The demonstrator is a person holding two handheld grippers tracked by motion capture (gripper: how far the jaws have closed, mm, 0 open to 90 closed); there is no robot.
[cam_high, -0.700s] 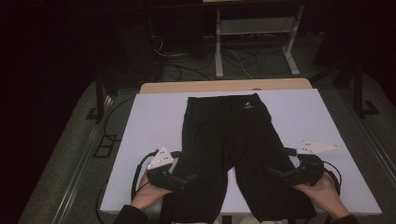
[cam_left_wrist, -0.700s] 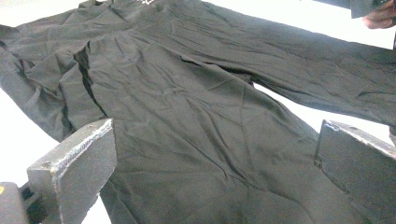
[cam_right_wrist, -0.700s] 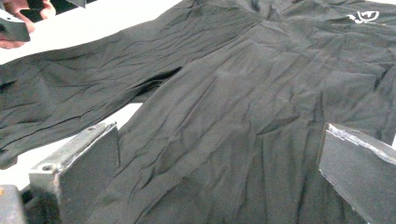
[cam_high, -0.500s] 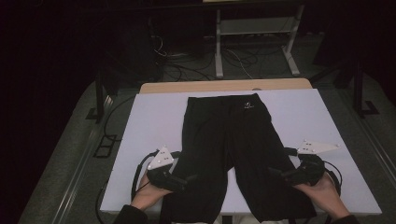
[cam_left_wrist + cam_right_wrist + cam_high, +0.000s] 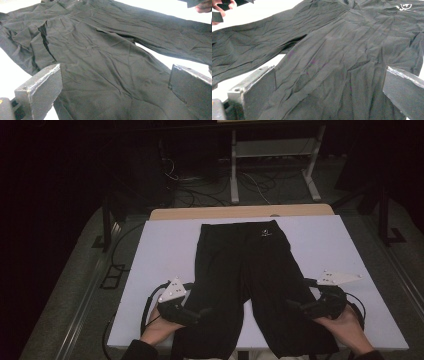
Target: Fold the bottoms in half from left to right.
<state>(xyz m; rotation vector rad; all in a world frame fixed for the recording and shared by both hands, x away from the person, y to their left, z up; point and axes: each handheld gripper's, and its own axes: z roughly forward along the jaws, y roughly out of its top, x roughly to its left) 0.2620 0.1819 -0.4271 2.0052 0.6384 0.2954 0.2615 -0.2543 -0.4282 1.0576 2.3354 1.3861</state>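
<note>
A white table (image 5: 165, 250) carried a pair of black trousers (image 5: 250, 270) laid flat, waistband with its small white logo (image 5: 266, 233) at the far edge and the two legs splayed toward the person, a layout that likely left each leg within reach of one hand. The left gripper (image 5: 197, 312) rested at the outer side of one leg and the right gripper (image 5: 295, 306) at the other, apparently poised to take hold. Both sets of jaws stood wide apart with the creased cloth (image 5: 112, 75) between them but not pinched
</note>
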